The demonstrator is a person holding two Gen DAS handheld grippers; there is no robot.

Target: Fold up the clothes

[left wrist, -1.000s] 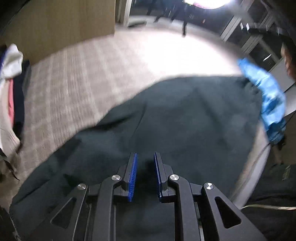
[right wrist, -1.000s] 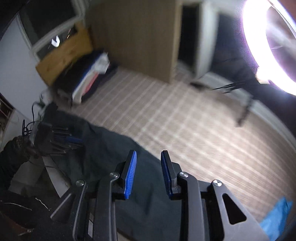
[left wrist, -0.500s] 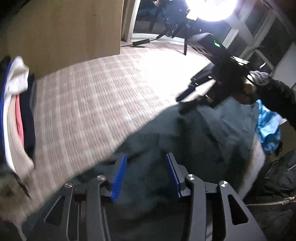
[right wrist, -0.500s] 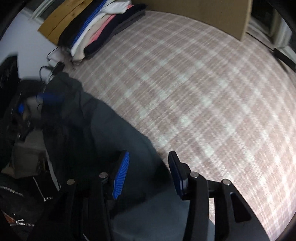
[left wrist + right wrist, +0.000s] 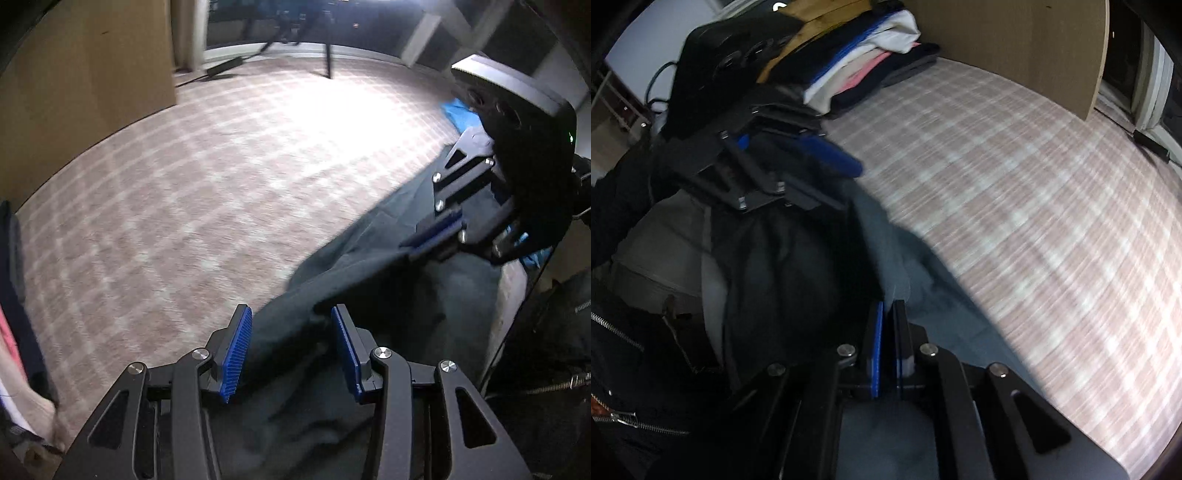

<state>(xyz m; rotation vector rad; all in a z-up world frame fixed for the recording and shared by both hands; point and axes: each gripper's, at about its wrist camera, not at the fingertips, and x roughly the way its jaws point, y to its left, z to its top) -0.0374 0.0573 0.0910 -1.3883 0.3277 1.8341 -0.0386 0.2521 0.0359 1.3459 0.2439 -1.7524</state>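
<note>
Your right gripper [image 5: 888, 321] pinches the dark green crumpled cloth garment [image 5: 369, 280] at six o'clock, your left gripper [image 5: 291, 350] gapes empty over it; one-sided pulling could skew the fold.

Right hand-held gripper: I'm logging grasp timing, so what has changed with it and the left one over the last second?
The right hand-held gripper opened half a second ago and has now shut on the dark garment near its edge. The left hand-held gripper opened from nearly shut and now stands wide over the garment. The folded stack stayed put.
</note>
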